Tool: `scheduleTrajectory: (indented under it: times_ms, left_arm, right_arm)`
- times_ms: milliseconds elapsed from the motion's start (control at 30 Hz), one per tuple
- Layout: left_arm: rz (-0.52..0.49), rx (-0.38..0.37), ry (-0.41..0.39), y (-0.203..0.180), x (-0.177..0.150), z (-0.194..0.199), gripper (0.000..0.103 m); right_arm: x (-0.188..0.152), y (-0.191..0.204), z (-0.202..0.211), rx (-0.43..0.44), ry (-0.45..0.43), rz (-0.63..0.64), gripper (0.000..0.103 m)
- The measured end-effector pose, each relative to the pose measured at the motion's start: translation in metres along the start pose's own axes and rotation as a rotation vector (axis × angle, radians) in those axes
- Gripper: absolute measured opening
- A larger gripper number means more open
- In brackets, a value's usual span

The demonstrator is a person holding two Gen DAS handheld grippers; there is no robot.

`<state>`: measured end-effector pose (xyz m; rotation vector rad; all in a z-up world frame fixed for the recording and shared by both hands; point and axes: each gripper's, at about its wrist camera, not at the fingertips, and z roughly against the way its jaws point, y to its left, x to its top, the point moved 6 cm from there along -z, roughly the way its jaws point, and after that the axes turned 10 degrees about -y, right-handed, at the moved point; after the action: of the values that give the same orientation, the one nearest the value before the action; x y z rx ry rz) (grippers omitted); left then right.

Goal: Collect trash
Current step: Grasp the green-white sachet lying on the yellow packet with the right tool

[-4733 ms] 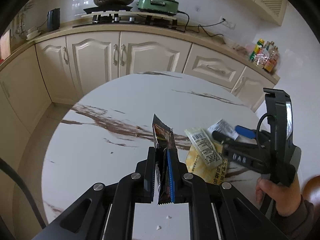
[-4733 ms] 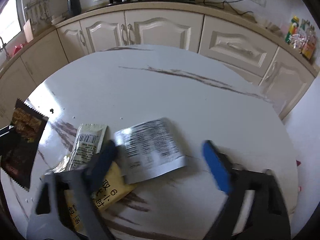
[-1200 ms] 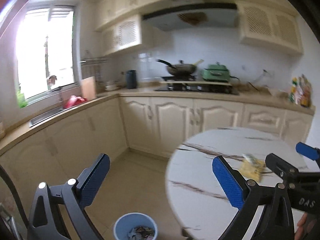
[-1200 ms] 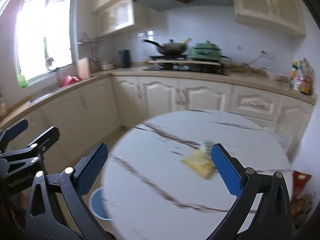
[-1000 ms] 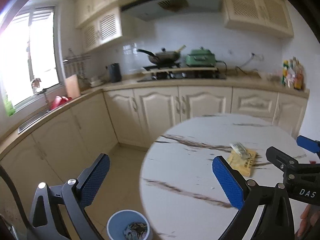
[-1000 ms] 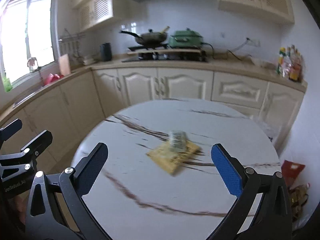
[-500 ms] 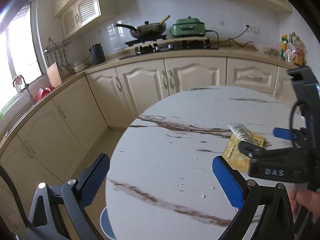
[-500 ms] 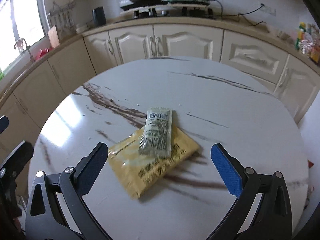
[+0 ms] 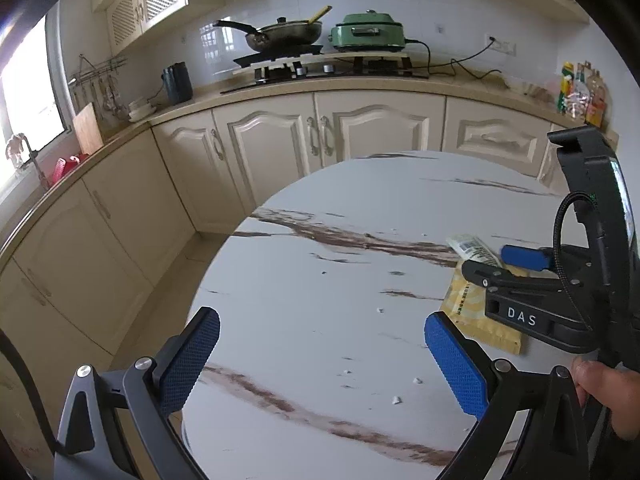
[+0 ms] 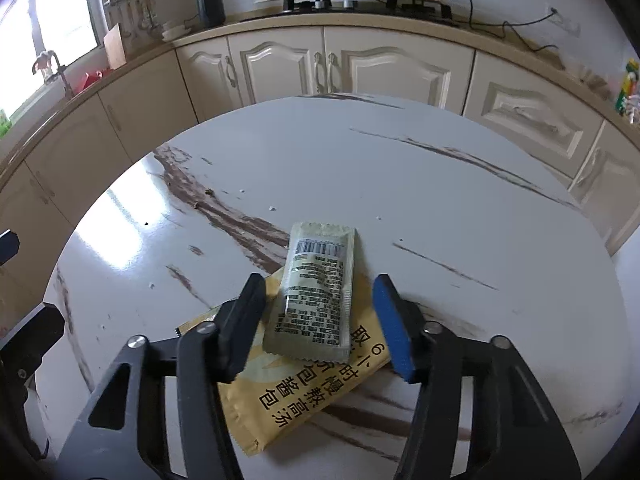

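Note:
A pale green sachet (image 10: 318,296) lies on top of a yellow packet (image 10: 296,392) on the round marble table (image 10: 360,168). My right gripper (image 10: 318,328) is open, its two fingers either side of the sachet's near end, close above the packets. In the left wrist view the right gripper (image 9: 500,260) hangs over the sachet (image 9: 472,249) and the yellow packet (image 9: 476,316). My left gripper (image 9: 320,360) is open and empty over the table's left part.
Small crumbs (image 9: 396,400) dot the table. Cream kitchen cabinets (image 9: 280,152) run behind, with a hob, a pan (image 9: 280,34) and a green cooker (image 9: 368,34) on the counter. Bottles (image 9: 580,92) stand at the counter's right end.
Both grippers moved from beside the table back over it. The right gripper came down to the packets and narrowed its jaws around the sachet. The left gripper stays open and empty.

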<state>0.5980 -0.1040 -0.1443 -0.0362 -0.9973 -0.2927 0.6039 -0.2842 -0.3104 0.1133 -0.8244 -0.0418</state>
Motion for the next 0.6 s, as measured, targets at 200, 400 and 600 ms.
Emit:
scheduleTrajectory:
  times_ms: [200, 400, 600]
  left_arm:
    - [0.009, -0.051, 0.023, -0.005, -0.001, 0.002, 0.102]
    - [-0.008, -0.072, 0.043, -0.014, -0.007, 0.004, 0.102]
    - [-0.027, -0.175, 0.095, -0.052, -0.005, -0.007, 0.101]
  right_arm:
    - [0.0, -0.002, 0.005, 0.031, -0.01, 0.004, 0.031]
    - [0.001, -0.01, 0.011, 0.063, -0.027, -0.024, 0.017]
    - [0.005, -0.032, 0.034, 0.047, -0.092, -0.094, 0.014]
